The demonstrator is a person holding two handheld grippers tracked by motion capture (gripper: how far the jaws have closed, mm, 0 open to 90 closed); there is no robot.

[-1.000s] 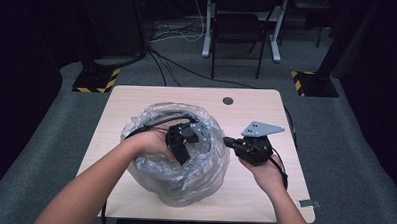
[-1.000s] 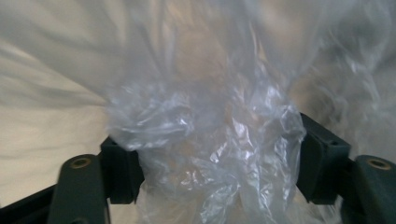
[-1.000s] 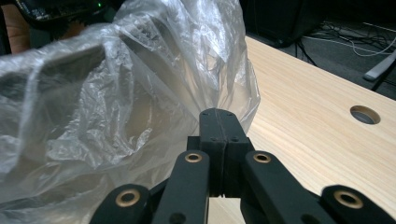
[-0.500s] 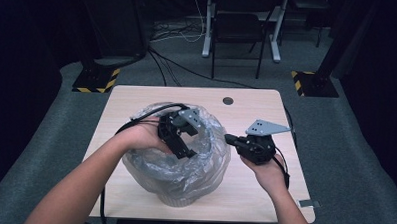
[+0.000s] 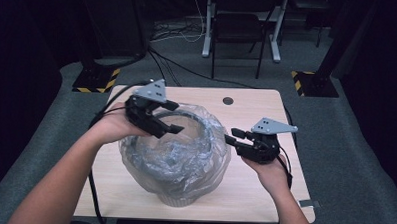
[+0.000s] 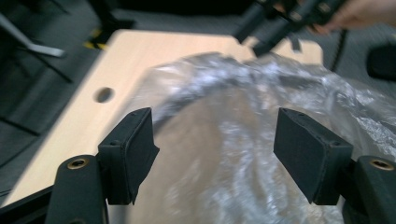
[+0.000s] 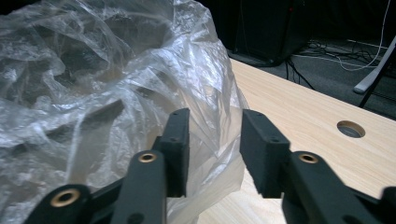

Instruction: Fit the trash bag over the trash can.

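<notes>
Pale wood-grain laminate covers the small table, which has a round cable hole near its far edge. Grey carpet runs around it on every side, and the room beyond lies in deep shadow. At the back stands a dark chair between light metal desk legs, with loose cables trailing across the floor. Two black posts rise from bases marked with yellow and black hazard stripes, one off each far corner of the table.

Crumpled clear plastic, a large bag drawn over a dark round container, sits in the middle of the table and takes up much of its width.

The left gripper hangs above the bag's far left rim, its jaws spread wide with nothing between them; from its own camera the pads frame the plastic below without touching it. The right gripper is at the bag's right side, low over the table. Its jaws have just been opening, and its own view shows a fold of the film lying in the gap between the pads, which stand apart and do not pinch it.
</notes>
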